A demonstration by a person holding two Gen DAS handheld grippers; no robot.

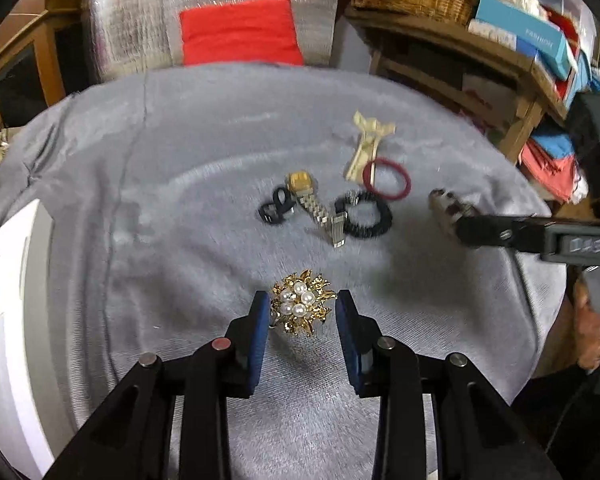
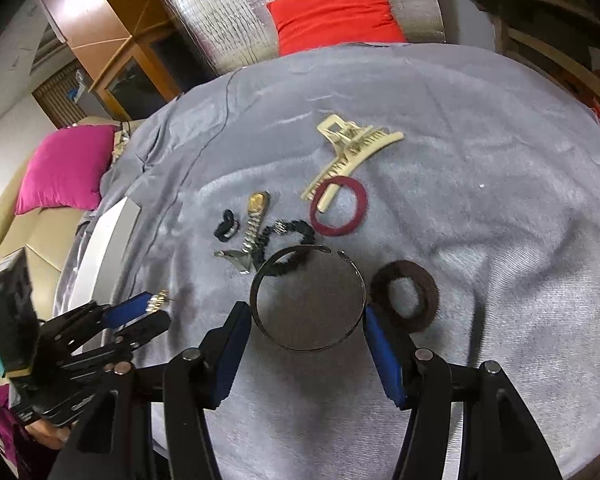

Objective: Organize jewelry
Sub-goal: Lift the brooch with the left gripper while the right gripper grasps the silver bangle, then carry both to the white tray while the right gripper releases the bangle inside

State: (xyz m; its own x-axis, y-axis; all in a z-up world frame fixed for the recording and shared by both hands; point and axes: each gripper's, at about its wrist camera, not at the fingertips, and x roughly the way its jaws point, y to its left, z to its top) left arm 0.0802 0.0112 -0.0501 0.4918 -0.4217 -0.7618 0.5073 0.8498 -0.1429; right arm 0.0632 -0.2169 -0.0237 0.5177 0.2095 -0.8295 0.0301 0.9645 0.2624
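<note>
The left gripper was held low over a grey cloth, its blue pads set against both sides of a gold brooch with pearls, so that the jaws appeared clamped on it; the same brooch could be glimpsed at the left gripper's tips in the right wrist view. The right gripper was seen with its jaws apart around a dark metal cuff bangle; whether the pads touched the bangle could not be told. A brown hair tie lay just beside the bangle; a black scrunchie was partly overlapped by the bangle's far rim. Further back, a gold-faced watch, a small black tie, a red hair band and a cream claw clip were spread on the cloth; the clip's end rested across the red band.
</note>
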